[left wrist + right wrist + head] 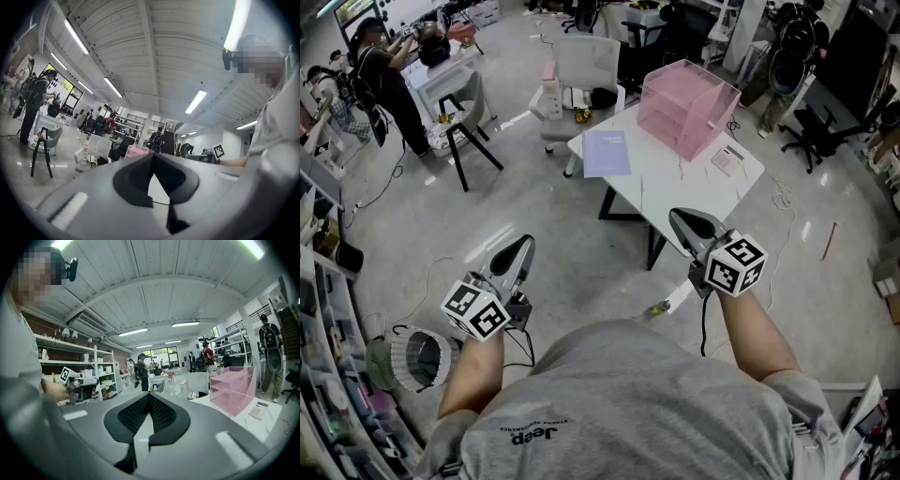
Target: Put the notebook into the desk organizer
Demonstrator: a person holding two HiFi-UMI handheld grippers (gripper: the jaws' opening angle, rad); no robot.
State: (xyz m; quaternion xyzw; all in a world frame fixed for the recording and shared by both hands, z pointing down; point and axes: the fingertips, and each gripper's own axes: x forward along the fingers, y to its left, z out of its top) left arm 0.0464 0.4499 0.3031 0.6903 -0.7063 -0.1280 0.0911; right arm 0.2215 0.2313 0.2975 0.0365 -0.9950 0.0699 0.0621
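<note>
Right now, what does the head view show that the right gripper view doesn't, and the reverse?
Head view only: the notebook, flat on the white table beside the pink desk organizer. Right gripper view only: wall shelves, and the right gripper close up, jaws shut with nothing between. Both: that organizer, the calculator, the left gripper.

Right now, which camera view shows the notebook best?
The head view: the notebook lies flat on the white table, whole cover visible, beside the pink desk organizer. Neither gripper view shows it; the right one does show the organizer.
</note>
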